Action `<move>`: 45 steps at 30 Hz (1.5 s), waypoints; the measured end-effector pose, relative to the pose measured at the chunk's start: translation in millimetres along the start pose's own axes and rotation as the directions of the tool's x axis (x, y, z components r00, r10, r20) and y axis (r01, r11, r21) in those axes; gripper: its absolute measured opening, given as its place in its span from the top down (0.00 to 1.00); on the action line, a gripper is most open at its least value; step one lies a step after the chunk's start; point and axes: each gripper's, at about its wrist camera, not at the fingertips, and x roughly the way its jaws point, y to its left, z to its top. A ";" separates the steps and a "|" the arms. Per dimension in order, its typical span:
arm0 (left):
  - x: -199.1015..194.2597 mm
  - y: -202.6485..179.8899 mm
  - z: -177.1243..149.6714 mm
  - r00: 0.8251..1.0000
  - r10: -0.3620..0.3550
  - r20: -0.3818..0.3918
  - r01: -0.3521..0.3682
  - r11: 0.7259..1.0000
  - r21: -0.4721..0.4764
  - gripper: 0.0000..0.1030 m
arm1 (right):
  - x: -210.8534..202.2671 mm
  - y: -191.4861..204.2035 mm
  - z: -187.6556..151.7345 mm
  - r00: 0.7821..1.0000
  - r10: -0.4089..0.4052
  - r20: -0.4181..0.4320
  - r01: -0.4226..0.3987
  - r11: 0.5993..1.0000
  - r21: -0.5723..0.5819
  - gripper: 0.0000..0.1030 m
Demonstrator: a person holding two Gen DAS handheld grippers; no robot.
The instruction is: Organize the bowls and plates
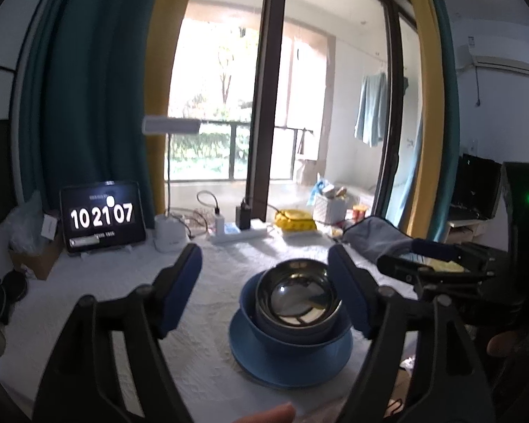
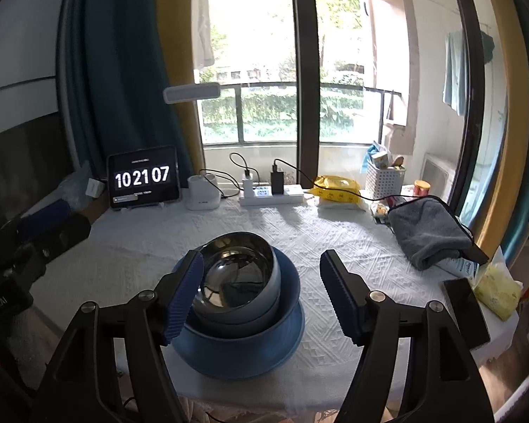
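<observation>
One stack stands mid-table on the white cloth: a blue plate (image 1: 289,366) (image 2: 299,317) carries a dark blue bowl (image 1: 282,338) (image 2: 236,349), then a pale grey-blue bowl (image 2: 273,289), and a steel bowl (image 1: 296,296) (image 2: 229,275) sits on top. My left gripper (image 1: 264,257) hovers to the stack's near left, open, with only tablecloth between its blue pads. My right gripper (image 2: 261,264) is open too. Its left pad overlaps the stack's near edge in the picture and nothing is gripped. Each gripper's body shows at the edge of the other's view.
Along the window side stand a tablet clock (image 2: 143,178), a white lamp base (image 2: 203,194), a power strip with chargers (image 2: 271,195), a yellow pack (image 2: 338,190) and a white basket (image 2: 384,178). A grey towel (image 2: 430,229), a dark phone (image 2: 465,310) and a yellow cloth (image 2: 497,285) lie at the right.
</observation>
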 end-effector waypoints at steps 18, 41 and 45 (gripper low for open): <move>-57.3 -9.0 -11.1 0.984 0.077 0.162 -0.081 0.997 0.018 0.23 | -54.9 18.8 -23.3 0.980 -0.069 0.187 0.080 0.995 -0.053 0.28; -70.0 -12.1 -20.7 0.950 0.173 0.259 -0.182 0.983 0.012 0.23 | -72.5 28.8 -36.4 0.962 -0.067 0.265 0.091 0.993 -0.080 0.26; -70.9 -13.4 -20.3 0.950 0.169 0.262 -0.179 0.984 0.011 0.23 | -72.4 28.8 -35.9 0.962 -0.071 0.262 0.093 0.993 -0.074 0.26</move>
